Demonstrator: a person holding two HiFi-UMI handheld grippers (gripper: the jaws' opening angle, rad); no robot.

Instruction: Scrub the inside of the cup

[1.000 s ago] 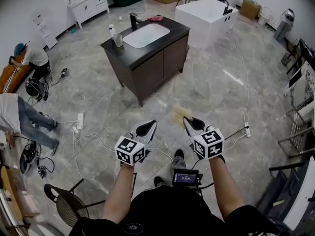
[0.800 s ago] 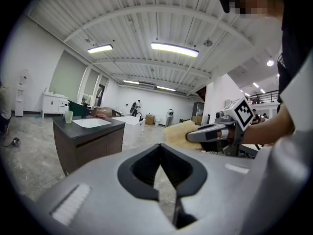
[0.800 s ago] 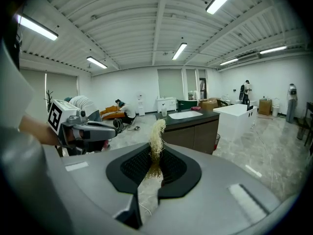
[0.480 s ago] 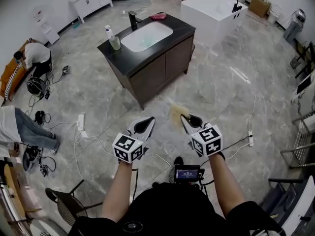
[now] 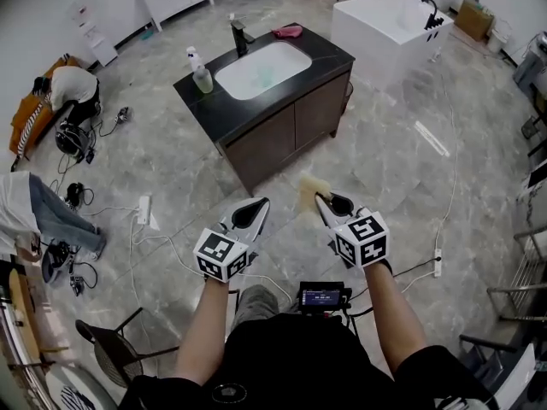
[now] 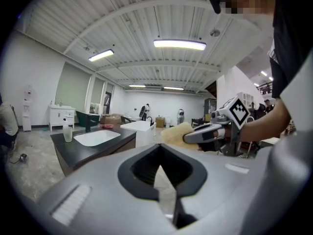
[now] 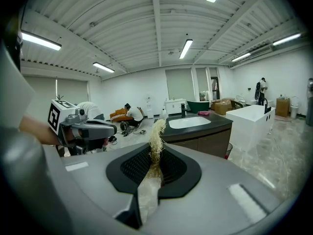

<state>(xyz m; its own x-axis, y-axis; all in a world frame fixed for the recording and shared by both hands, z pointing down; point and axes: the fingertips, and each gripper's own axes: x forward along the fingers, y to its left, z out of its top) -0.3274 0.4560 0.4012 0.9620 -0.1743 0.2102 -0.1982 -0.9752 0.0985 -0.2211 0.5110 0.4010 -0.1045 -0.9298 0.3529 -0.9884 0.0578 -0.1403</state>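
Observation:
My right gripper (image 5: 318, 198) is shut on a pale yellow fibrous scrubbing sponge (image 5: 308, 188), which sticks up from between its jaws (image 7: 156, 129). My left gripper (image 5: 258, 204) is shut with nothing in it; in the left gripper view (image 6: 158, 152) its jaws meet. Both are held side by side over the floor, short of a dark vanity (image 5: 301, 101) with a white sink (image 5: 262, 68). From the left gripper view the sponge (image 6: 175, 132) shows in the right gripper (image 6: 191, 137). I see no cup.
On the vanity top stand a pump bottle (image 5: 201, 74), a black faucet (image 5: 238, 35) and a pink cloth (image 5: 288, 32). A white bathtub (image 5: 389, 24) lies behind. Cables and a power strip (image 5: 143, 210) cross the floor. People (image 5: 68, 88) are at the left.
The vanity has shifted right and nearer in the head view as the person steps forward. Both grippers keep their places side by side, the sponge still gripped.

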